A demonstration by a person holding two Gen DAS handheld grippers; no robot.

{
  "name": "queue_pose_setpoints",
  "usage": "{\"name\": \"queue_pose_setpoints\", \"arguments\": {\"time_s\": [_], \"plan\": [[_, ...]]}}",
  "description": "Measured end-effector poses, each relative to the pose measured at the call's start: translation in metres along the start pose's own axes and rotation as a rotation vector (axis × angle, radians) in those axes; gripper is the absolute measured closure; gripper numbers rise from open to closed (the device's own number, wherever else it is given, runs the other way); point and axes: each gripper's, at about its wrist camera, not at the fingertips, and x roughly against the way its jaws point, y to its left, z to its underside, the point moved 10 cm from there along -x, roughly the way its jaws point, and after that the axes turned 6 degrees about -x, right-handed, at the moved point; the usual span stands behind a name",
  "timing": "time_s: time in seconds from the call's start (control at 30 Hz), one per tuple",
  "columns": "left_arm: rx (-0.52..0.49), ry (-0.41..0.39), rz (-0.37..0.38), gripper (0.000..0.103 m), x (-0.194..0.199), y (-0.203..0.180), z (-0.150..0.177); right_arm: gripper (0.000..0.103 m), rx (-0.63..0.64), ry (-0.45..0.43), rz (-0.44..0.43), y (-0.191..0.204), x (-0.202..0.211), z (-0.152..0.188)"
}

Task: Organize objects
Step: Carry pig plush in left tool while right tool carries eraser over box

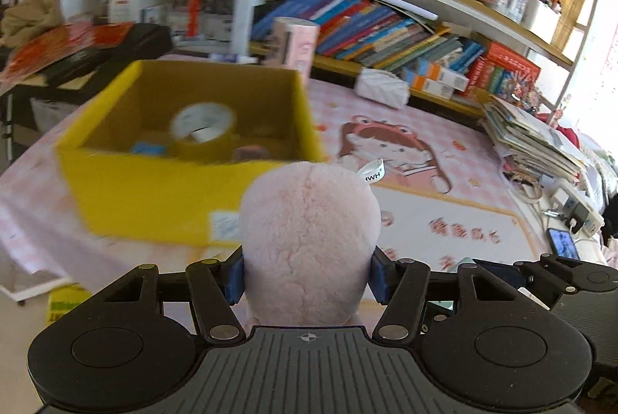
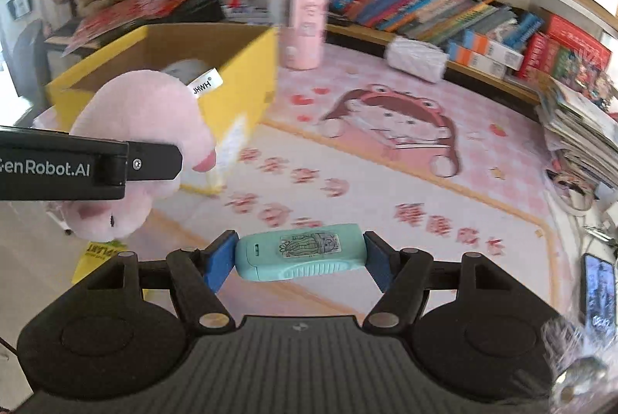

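Note:
My left gripper [image 1: 307, 276] is shut on a pink plush toy [image 1: 307, 232], held above the table just in front of an open yellow cardboard box [image 1: 154, 189]. Inside that box lie a roll of tape [image 1: 202, 124] and small items. In the right wrist view the same plush toy [image 2: 143, 128] hangs at the left, clamped in the left gripper, beside the yellow box [image 2: 247, 74]. My right gripper [image 2: 299, 257] is shut on a mint-green oblong case [image 2: 299, 255] with a drawn sticker, carried crosswise over the pink cartoon mat [image 2: 386, 159].
A pink cylinder [image 2: 305, 27] stands behind the box. A white quilted pouch [image 2: 415, 58] lies at the shelf foot. Bookshelves [image 1: 386, 19] line the back. A stack of papers [image 1: 529, 139], a power strip and a phone [image 1: 564, 244] sit at the right edge.

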Motion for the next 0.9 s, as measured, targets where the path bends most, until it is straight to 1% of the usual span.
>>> {"name": "queue_pose_setpoints", "arguments": {"time_s": [0.13, 0.27, 0.5, 0.7, 0.9], "plan": [[0.01, 0.012, -0.024, 0.044, 0.024, 0.029, 0.021, 0.035, 0.027, 0.003, -0.028, 0.045, 0.01, 0.011], [0.017, 0.008, -0.043, 0.044, 0.045, 0.054, 0.032, 0.035, 0.036, -0.003, -0.05, 0.082, 0.019, 0.017], [0.029, -0.035, -0.073, 0.044, 0.078, 0.089, 0.039, 0.035, 0.039, -0.03, -0.072, 0.125, 0.031, 0.022], [0.029, -0.086, -0.09, 0.044, 0.094, 0.103, 0.029, 0.035, 0.052, -0.073, -0.074, 0.146, 0.041, 0.011], [0.029, -0.146, -0.111, 0.044, 0.093, 0.112, 0.0, 0.035, 0.055, -0.136, -0.066, 0.143, 0.043, -0.019]]}}
